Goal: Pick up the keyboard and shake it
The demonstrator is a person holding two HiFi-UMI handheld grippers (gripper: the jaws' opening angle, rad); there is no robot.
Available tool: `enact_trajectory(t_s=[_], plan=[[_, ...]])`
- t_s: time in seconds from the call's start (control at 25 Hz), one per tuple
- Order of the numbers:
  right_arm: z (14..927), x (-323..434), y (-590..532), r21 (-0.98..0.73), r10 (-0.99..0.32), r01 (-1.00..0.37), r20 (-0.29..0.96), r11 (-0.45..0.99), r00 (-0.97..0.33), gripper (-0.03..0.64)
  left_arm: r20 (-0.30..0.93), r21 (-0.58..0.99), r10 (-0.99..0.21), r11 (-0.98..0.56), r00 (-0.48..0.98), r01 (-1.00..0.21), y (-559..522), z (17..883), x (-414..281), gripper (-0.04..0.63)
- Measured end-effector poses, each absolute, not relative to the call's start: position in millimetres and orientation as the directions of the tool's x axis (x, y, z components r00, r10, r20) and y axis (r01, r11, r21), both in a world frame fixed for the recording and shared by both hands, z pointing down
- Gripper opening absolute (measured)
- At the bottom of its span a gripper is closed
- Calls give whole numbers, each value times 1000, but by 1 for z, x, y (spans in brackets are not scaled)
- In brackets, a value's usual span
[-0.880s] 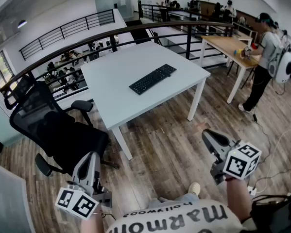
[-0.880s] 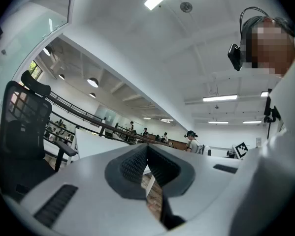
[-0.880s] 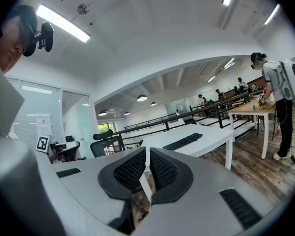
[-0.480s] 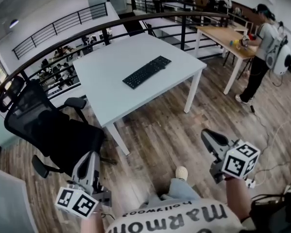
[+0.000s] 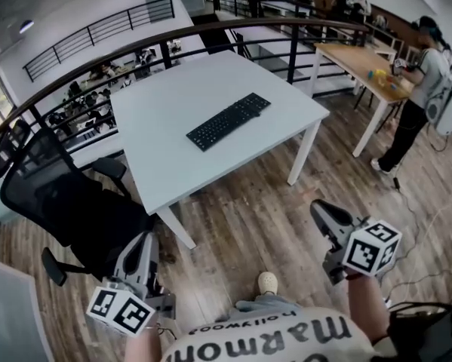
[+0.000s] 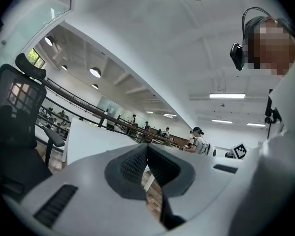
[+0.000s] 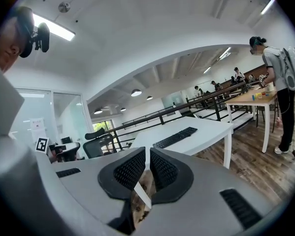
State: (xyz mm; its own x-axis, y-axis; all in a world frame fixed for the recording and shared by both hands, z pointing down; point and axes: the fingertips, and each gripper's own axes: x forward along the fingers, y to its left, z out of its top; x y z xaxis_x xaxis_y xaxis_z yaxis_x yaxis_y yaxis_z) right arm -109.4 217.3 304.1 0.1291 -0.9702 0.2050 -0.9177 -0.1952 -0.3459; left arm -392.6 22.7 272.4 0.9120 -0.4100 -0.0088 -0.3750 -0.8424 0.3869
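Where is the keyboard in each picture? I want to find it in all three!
Head view: the keyboard lies slantwise on the white table, above the middle.
Left gripper view: not in it; only the table shows, left of middle.
Right gripper view: keyboard on the table, right of middle.
Shared landmark: the white table.

Bright, even ceiling light fills the hall; a strip lamp point(image 7: 53, 27) glares at 10 o'clock. Fisheye bending warps edges, and black corners frame both tool views.
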Motion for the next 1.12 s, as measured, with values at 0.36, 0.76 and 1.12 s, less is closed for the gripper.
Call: enact_trajectory(t_s=[0.36, 0.76, 1.12], plan=[[296, -29, 172, -319, -976, -940, 212, -120, 52, 52, -19, 400, -406, -840, 914, -365, 5, 270, -294, 2], [323, 37, 138, -354, -970, -934, 239, -45, -44, 52, -5, 420, -450, -811, 893, -406, -15, 289, -218, 2], [349, 58, 122, -436, -956, -900, 267, -9, -121, 52, 44, 437, -439, -799, 897, -412, -15, 303, -173, 2]])
